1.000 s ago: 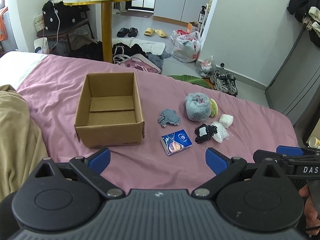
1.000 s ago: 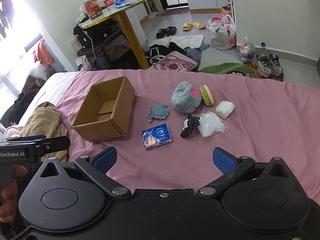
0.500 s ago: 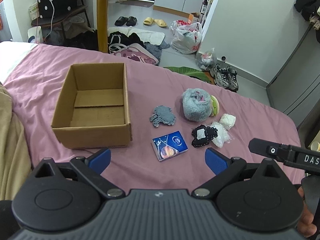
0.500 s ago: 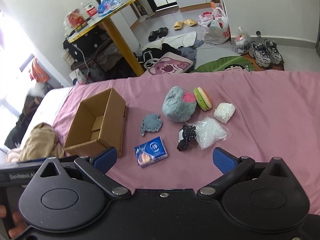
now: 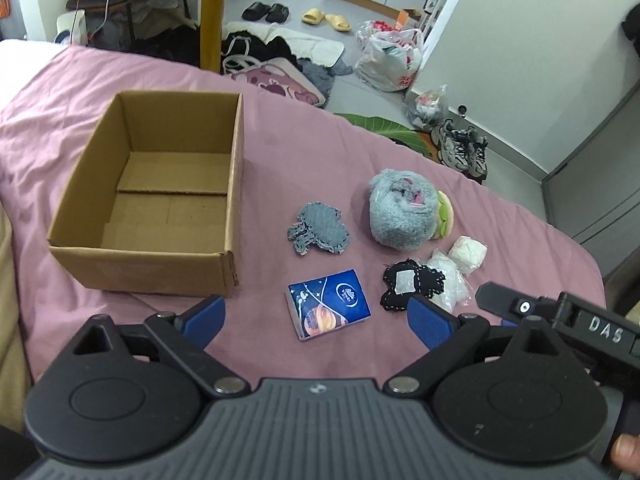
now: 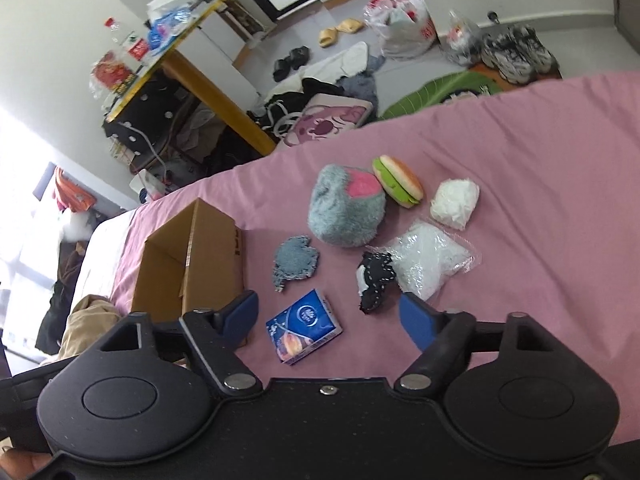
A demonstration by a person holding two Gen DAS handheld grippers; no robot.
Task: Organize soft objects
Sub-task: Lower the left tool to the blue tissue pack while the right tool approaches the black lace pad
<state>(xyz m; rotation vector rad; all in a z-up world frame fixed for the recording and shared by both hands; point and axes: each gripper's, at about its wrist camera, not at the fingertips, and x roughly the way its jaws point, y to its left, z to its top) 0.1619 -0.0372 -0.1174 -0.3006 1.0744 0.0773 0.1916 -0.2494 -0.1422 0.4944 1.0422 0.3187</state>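
Note:
An empty cardboard box (image 5: 156, 200) (image 6: 192, 256) stands on the pink bedsheet. To its right lie a blue tissue pack (image 5: 328, 304) (image 6: 304, 326), a grey knitted patch (image 5: 320, 234) (image 6: 296, 262), a black patch (image 5: 412, 284) (image 6: 374, 280), a fluffy grey-blue plush (image 5: 402, 212) (image 6: 346, 204), a burger toy (image 5: 445, 220) (image 6: 398, 180), a clear plastic bag (image 6: 430, 258) and a white wad (image 5: 468, 254) (image 6: 454, 198). My left gripper (image 5: 316, 318) hangs open just short of the tissue pack. My right gripper (image 6: 330, 318) is open over the tissue pack and black patch.
Beige fabric (image 6: 86, 326) lies left of the box. Beyond the bed's far edge are a yellow table leg (image 5: 210, 12), clothes, slippers, plastic bags and sneakers (image 5: 464, 150) on the floor. The right gripper's body (image 5: 560, 320) shows at the left view's right side.
Both grippers have moved forward and down toward the objects. The right view has tilted. The tissue pack now sits close to both pairs of fingertips. Nothing has been grasped.

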